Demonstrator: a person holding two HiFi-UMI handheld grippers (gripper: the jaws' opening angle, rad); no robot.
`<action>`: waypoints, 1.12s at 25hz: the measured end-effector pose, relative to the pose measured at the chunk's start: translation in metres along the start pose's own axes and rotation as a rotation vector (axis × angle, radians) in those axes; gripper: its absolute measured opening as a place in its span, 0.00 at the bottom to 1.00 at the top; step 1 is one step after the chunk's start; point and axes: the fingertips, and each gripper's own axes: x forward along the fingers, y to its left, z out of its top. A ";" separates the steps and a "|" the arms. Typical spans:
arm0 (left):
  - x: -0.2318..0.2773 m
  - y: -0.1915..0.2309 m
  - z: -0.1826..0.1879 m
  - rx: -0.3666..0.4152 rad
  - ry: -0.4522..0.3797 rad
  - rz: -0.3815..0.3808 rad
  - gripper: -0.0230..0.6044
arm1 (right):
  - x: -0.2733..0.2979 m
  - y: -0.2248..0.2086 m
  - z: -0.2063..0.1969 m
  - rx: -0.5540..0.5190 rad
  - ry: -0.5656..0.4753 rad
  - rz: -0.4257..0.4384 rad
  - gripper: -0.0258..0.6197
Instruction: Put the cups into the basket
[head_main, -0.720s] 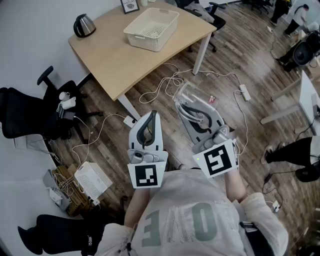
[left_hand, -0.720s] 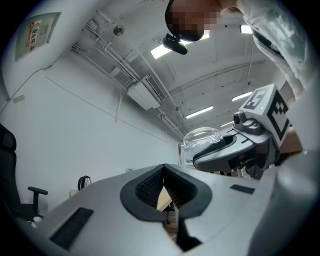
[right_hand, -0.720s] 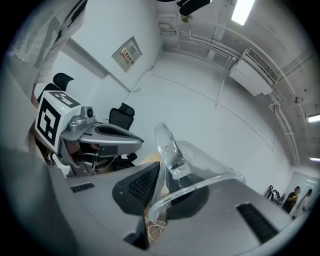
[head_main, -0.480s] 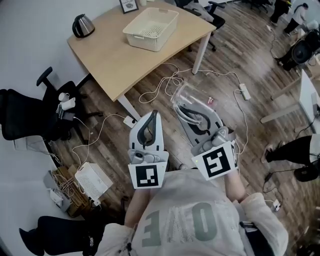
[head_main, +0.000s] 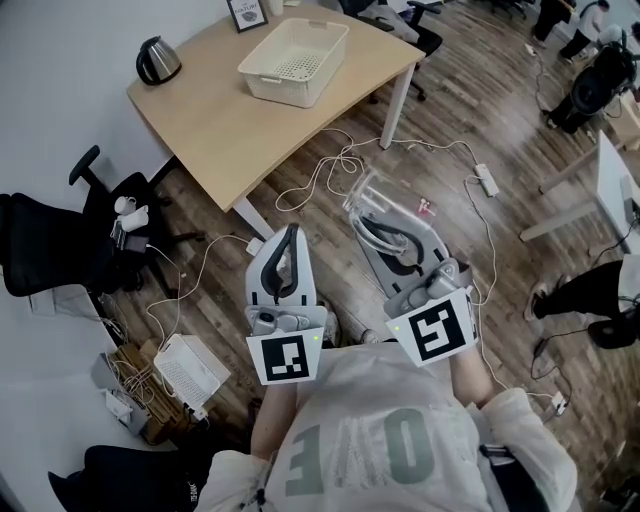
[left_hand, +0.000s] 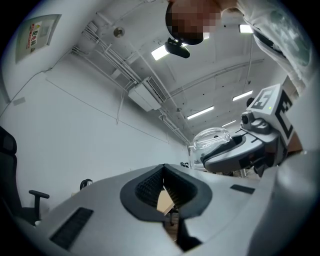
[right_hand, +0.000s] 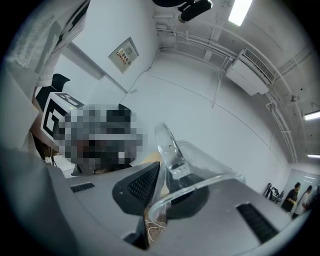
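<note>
One cup (head_main: 384, 186), clamped by right hand-held gripper (head_main: 367, 211)

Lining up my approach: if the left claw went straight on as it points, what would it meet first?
The left claw would likely meet the table edge first; depth is unclear.

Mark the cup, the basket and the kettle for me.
cup (head_main: 368, 190): head view, on its clear side wall.
basket (head_main: 283, 90): head view, on its near wall.
kettle (head_main: 157, 60): head view, on its body.
</note>
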 end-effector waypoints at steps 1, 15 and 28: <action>0.000 0.002 0.000 0.003 -0.001 0.000 0.05 | 0.001 0.001 0.000 -0.002 0.001 0.000 0.09; 0.012 0.050 -0.015 -0.004 0.023 -0.056 0.05 | 0.044 0.009 0.011 -0.008 0.030 -0.050 0.09; 0.047 0.099 -0.021 -0.005 -0.008 -0.077 0.05 | 0.067 -0.006 0.004 -0.008 0.117 -0.134 0.09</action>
